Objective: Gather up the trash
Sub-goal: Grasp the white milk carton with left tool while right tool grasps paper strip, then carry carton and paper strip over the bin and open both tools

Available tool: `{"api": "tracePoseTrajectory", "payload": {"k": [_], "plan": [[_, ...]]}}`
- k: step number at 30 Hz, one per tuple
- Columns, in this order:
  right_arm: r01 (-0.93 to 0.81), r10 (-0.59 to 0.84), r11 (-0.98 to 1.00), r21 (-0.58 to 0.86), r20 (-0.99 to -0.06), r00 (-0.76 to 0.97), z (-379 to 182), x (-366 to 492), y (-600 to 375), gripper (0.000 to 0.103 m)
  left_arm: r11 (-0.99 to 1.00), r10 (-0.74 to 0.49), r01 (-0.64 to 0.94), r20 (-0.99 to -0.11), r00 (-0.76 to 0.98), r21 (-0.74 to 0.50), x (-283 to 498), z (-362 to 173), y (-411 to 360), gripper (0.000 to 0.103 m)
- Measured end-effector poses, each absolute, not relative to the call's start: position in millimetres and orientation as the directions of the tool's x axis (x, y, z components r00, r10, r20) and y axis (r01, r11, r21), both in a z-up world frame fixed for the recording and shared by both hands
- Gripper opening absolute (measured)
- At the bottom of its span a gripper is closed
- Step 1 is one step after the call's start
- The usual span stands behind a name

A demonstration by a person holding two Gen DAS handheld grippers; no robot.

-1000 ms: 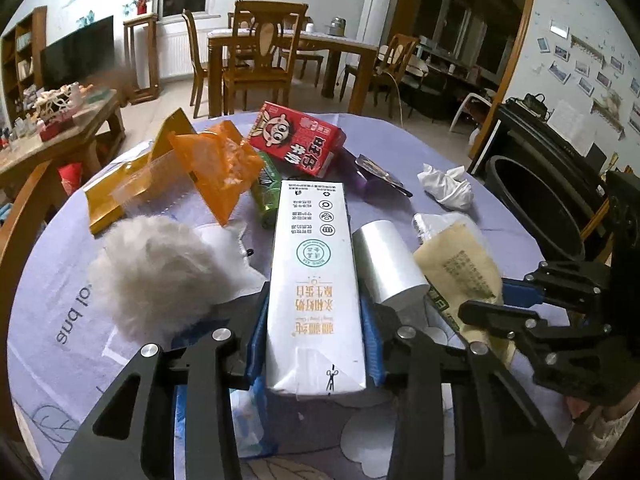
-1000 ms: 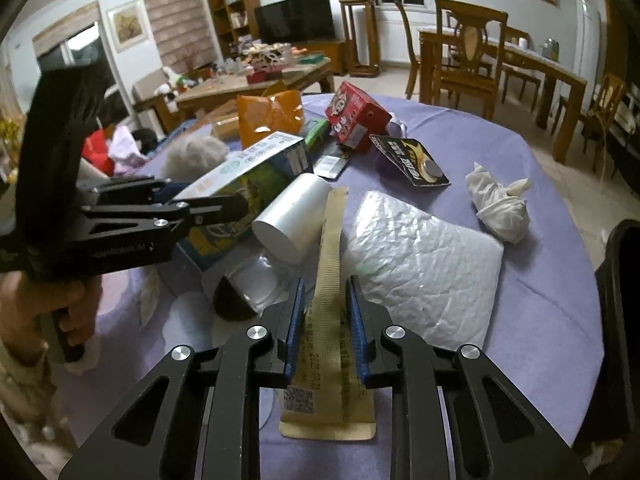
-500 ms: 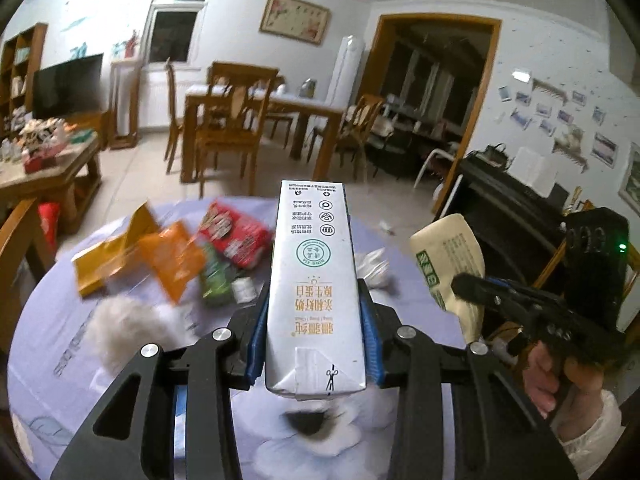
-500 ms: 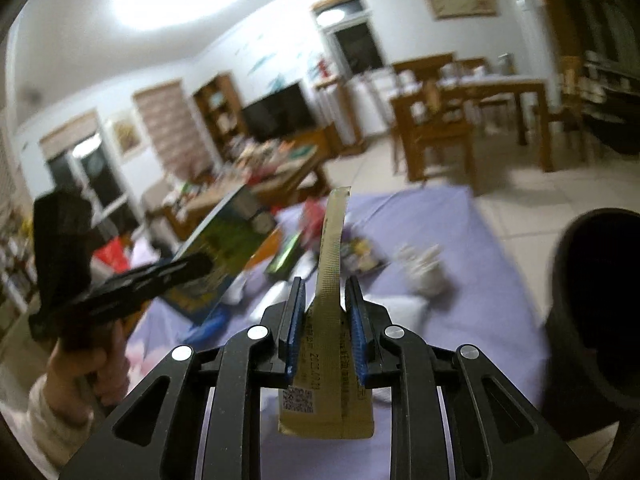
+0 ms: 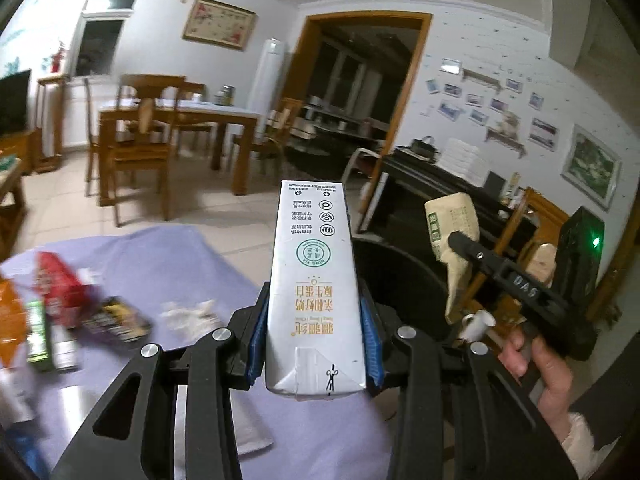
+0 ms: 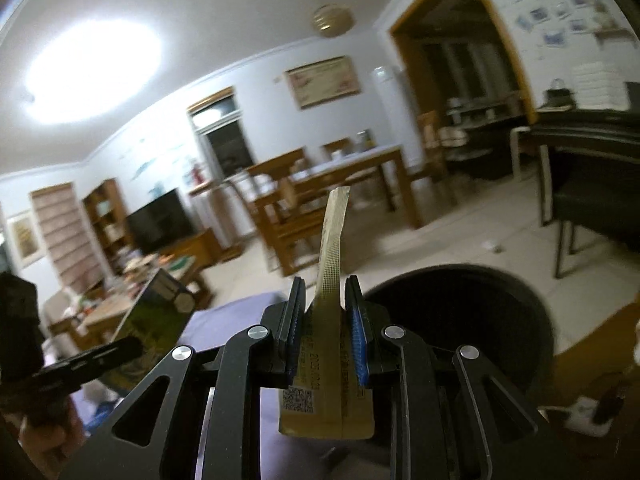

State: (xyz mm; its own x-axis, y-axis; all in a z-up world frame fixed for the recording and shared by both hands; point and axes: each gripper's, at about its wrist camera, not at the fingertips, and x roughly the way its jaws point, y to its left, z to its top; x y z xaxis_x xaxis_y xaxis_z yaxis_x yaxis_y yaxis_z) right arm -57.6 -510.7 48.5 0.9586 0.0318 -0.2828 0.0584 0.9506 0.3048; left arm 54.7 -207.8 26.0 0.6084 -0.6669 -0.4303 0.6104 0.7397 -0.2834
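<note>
Left wrist view: on the purple cloth-covered round table (image 5: 152, 264), a red snack box (image 5: 56, 288), a green packet (image 5: 40, 334), a dark foil wrapper (image 5: 116, 318) and a crumpled white tissue (image 5: 188, 312) lie uncollected to the left of the black round bin (image 5: 400, 276), so most of the clearing appears still ahead. At centre, the left gripper (image 5: 314, 350) is clamped on a tall white milk carton (image 5: 314, 280), its blue pads pressed to both sides, the carton standing upright in front of the bin's near rim. Further right, the right gripper (image 5: 470, 254), held in a person's hand (image 5: 536, 364), pinches a flat tan paper pouch (image 5: 452, 236) above the bin's right side. The right wrist view confirms that grip: narrow jaws squeeze the pouch (image 6: 332, 320) edge-on, with the bin's dark mouth (image 6: 460, 320) just beyond and to the right. Neither piece has been dropped yet. A second earlier both items lay among the litter on the table with the jaws already closed on them; since then both have been lifted clear and swung towards the bin, the table sliding away to the left.
</note>
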Motion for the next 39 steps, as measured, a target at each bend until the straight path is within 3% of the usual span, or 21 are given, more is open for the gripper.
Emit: {"api": "tracePoseTrajectory", "payload": {"k": [5,12,34,35,36,37,38,39], "plan": [[0.153,-0.055,0.937,0.314,-0.300,0.952,22.9,-50.2,-550.6,0.022,0.693,-0.717,0.641,-0.411,0.563,-0.330,73.8,18.1,-252.4,0.039],[0.212,-0.108,0.928,0.307,-0.322,0.941,-15.5,-46.4,-583.4,0.022,0.661,-0.741,0.661,-0.452,0.497,-0.355,91.0,-2.5,-311.0,0.039],[0.238,-0.117,0.908,0.345,-0.338,0.934,-60.0,-32.4,-605.7,0.022,0.683,-0.708,0.649,-0.525,0.473,-0.335,108.3,-18.5,-349.8,0.042],[0.235,-0.113,0.908,0.346,-0.338,0.934,-61.2,-35.1,-606.8,0.028,0.687,-0.702,0.646,-0.535,0.471,-0.333,108.8,-19.3,-351.3,0.042],[0.234,-0.111,0.908,0.347,-0.339,0.934,-62.9,-35.5,-606.8,0.048,0.692,-0.695,0.642,-0.541,0.473,-0.328,109.7,-20.7,-351.1,0.043],[0.234,-0.114,0.907,0.350,-0.333,0.936,-63.4,-37.0,-607.3,0.060,0.701,-0.686,0.637,-0.547,0.479,-0.321,109.5,-20.6,-351.1,0.046],[0.233,-0.117,0.907,0.350,-0.322,0.940,-62.6,-39.6,-608.4,0.071,0.704,-0.683,0.635,-0.547,0.484,-0.317,110.0,-20.2,-349.0,0.058],[0.229,-0.119,0.910,0.345,-0.312,0.943,-62.7,-41.5,-607.0,0.071,0.712,-0.676,0.630,-0.544,0.497,-0.311,109.1,-19.1,-347.0,0.072]]}}
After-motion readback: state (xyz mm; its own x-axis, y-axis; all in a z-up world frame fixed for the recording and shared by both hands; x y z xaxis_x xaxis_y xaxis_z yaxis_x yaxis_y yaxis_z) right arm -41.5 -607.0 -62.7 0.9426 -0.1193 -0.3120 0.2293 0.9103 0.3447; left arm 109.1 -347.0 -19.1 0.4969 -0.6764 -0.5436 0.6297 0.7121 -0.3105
